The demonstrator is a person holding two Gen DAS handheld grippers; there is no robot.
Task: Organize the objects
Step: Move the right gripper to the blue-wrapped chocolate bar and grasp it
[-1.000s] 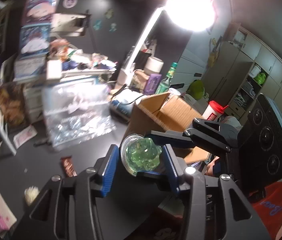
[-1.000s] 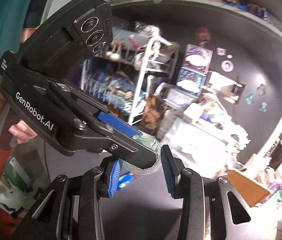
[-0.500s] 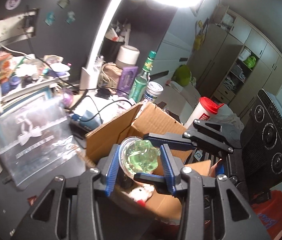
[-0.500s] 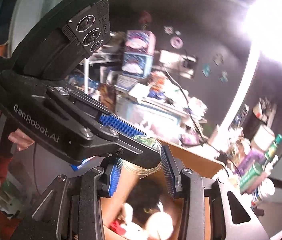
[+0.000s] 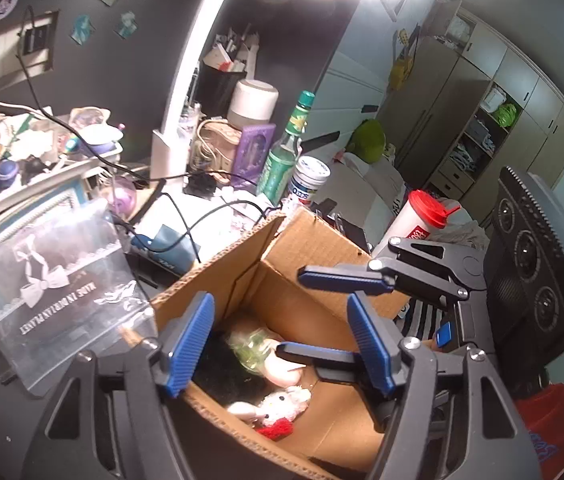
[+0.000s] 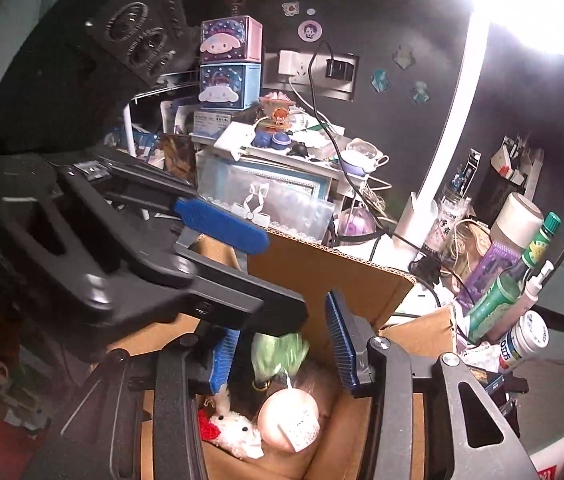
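The clear green-slime cup lies tilted inside the open cardboard box — among plush toys.

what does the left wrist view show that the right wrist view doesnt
Only the left wrist view shows the wardrobe, the red-lidded cup and the green plush on the bed. Only the right wrist view shows the two stacked character boxes and the wire rack. Both show the cardboard box with the green slime cup, pink ball and white plush inside, plus the green bottle, with both sets of fingers opening over the box, nothing between them.
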